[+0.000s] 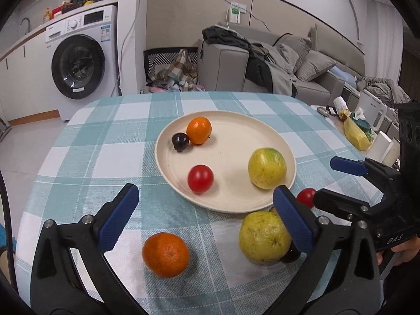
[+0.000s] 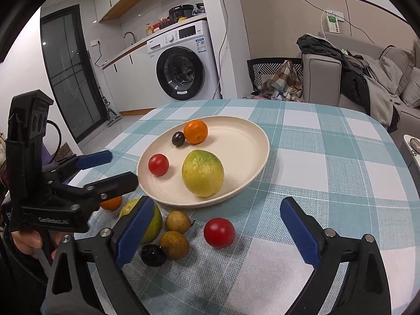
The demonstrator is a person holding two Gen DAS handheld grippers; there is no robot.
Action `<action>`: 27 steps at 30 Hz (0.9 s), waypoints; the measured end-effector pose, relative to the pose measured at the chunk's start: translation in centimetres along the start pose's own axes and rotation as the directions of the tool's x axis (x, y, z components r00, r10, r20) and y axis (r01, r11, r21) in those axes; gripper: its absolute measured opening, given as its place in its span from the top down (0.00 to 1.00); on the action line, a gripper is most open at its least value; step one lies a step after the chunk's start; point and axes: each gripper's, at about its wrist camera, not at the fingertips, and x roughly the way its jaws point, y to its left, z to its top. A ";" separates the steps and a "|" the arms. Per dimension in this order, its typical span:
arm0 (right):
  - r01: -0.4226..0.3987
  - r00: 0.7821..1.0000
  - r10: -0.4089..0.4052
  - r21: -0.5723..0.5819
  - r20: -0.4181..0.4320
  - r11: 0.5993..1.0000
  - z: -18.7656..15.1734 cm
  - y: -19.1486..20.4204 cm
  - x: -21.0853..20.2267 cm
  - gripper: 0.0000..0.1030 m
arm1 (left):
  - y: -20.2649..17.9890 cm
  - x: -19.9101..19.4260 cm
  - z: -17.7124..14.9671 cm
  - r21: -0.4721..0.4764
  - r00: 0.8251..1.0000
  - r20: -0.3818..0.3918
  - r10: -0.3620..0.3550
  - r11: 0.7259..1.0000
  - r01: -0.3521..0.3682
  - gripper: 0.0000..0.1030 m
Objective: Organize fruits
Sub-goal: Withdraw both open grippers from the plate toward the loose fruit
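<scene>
Fruits on the plate [image 2: 258, 141] number four, seven lie on the cloth; both grippers' jaws gape wide, empty.

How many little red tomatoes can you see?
2. One red tomato sits on the cream plate, near its left edge. The other red tomato lies on the checked tablecloth in front of the plate. Others could hide behind the grippers.
</scene>
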 end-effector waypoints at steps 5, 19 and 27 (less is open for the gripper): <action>0.030 1.000 -0.030 -0.008 0.008 1.000 -0.4 0.1 -0.7 0.00 | 0.4 -1.8 -0.6 0.008 1.000 0.018 0.010 1.000 -0.010 0.01; 0.057 0.998 -0.058 -0.044 0.000 0.997 -0.8 0.6 -1.0 0.00 | 1.6 -2.5 -2.5 0.014 0.999 -0.026 0.040 0.999 -0.040 0.01; 0.072 0.997 -0.072 -0.014 -0.020 0.997 -0.9 -0.1 -0.8 0.00 | 2.3 -1.7 -2.7 -0.010 0.997 -0.055 0.051 0.999 -0.052 0.01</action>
